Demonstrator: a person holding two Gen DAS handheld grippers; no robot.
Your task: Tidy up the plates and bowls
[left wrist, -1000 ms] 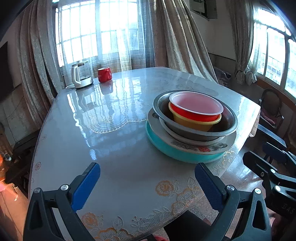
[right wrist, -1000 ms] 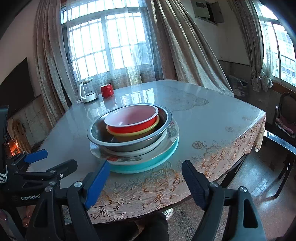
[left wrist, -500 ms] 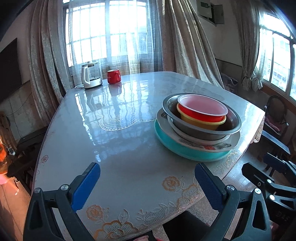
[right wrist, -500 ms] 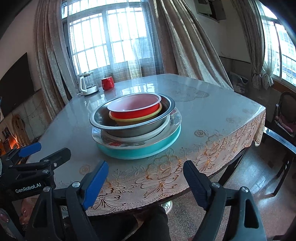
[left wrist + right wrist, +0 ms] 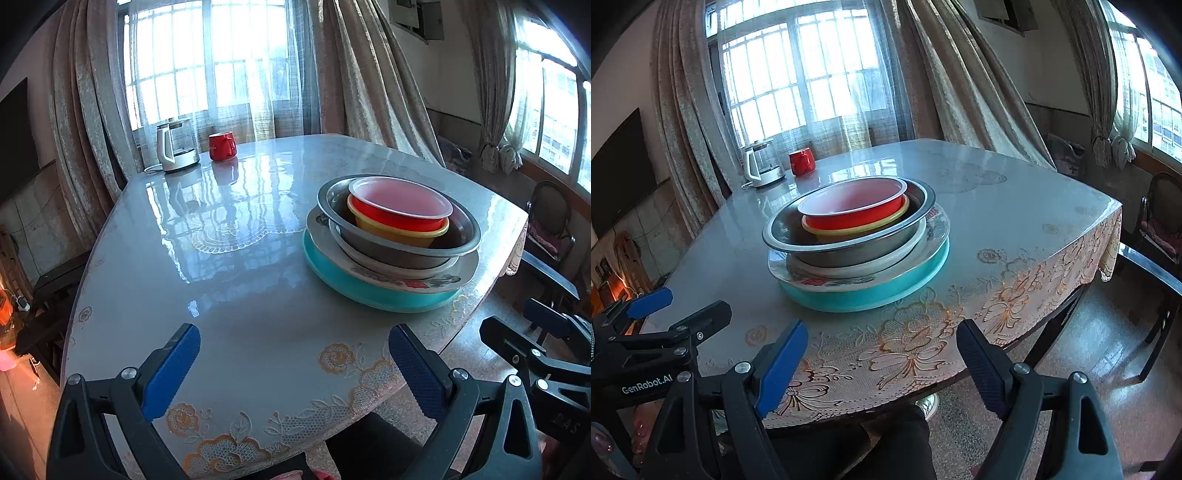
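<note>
One stack stands on the table (image 5: 229, 280) near its front right edge. From the bottom: a teal plate (image 5: 354, 284) (image 5: 871, 295), a flowered plate (image 5: 443, 280) (image 5: 934, 229), a white dish, a steel bowl (image 5: 399, 251) (image 5: 846, 251), a yellow bowl (image 5: 399, 236) and a red bowl (image 5: 399, 212) (image 5: 857, 214). My left gripper (image 5: 295, 363) is open and empty over the front table edge, left of the stack. My right gripper (image 5: 882, 362) is open and empty, held off the table edge in front of the stack.
A glass kettle (image 5: 177, 147) (image 5: 759, 164) and a red mug (image 5: 222, 146) (image 5: 802, 161) stand at the far edge by the curtained window. A lace tablecloth hangs over the front edge (image 5: 1015, 291). A dark chair (image 5: 1160, 221) stands at the right.
Both grippers have drawn back and up from the stack, so it looks smaller and farther away. Both stay open. The stack has not moved.
</note>
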